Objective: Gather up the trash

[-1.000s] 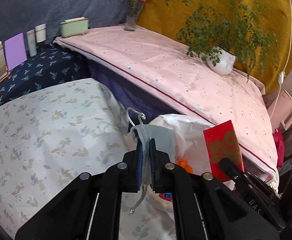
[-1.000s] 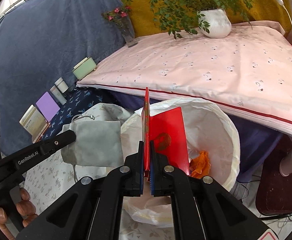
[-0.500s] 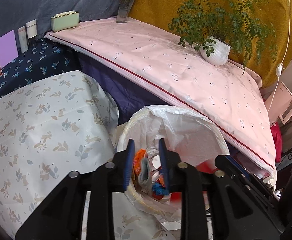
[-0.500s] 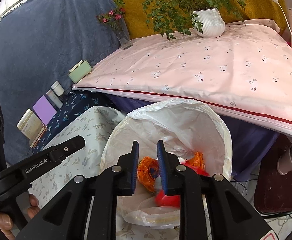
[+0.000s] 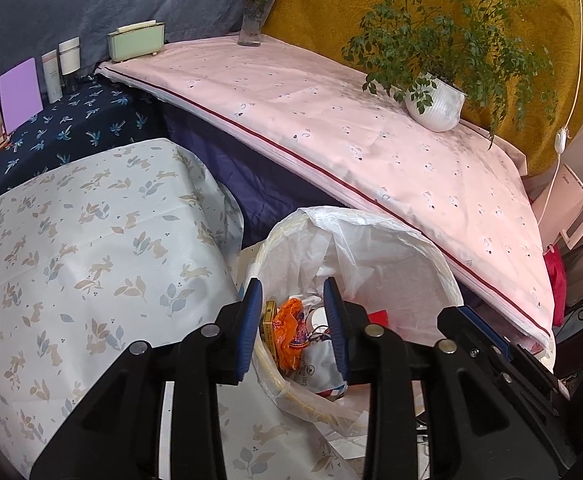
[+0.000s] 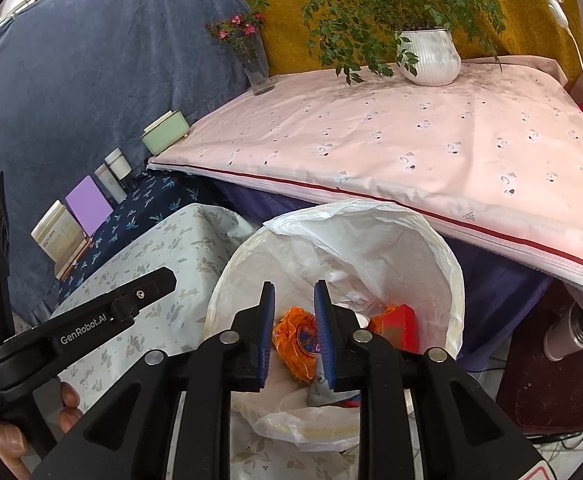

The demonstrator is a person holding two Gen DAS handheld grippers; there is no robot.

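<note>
1. Hovering over the trash bin (image 5: 431, 264) (image 6: 447, 272), the left tool (image 5: 293, 320) is seen with its 2 blue-padded fingers spread and nothing pinched between them.
2. The right tool (image 6: 293, 328) is likewise held above the bin's mouth, its fingers parted and nothing gripped.
3. The bin is lined with a white plastic bag (image 5: 371, 240) (image 6: 363, 236), which is folded over the rim.
4. Inside the bag, a crumpled orange wrapper (image 5: 289, 332) (image 6: 295, 340) is seen beside a red packet (image 6: 401, 326) and a grey pouch (image 5: 321, 364); a yellow box (image 5: 268, 330) is wedged against the liner's left wall.
5. The bin is placed just beside a table covered with a pale rabbit-print cloth (image 5: 91, 264) (image 6: 163, 256).
6. Behind the bin, a pink cloth with a red stripe (image 5: 331, 120) (image 6: 411, 144) is spread over a higher surface, on which a white potted plant (image 5: 435, 106) (image 6: 431, 58) and a glass vase of pink flowers (image 5: 253, 20) (image 6: 257, 66) are set well apart.
7. A mint-green box (image 5: 135, 42) (image 6: 165, 136) is set at the pink cloth's far corner.
8. In the right wrist view, the left tool's black body (image 6: 75, 332) is seen at the left edge, gripped by a hand (image 6: 7, 436).
</note>
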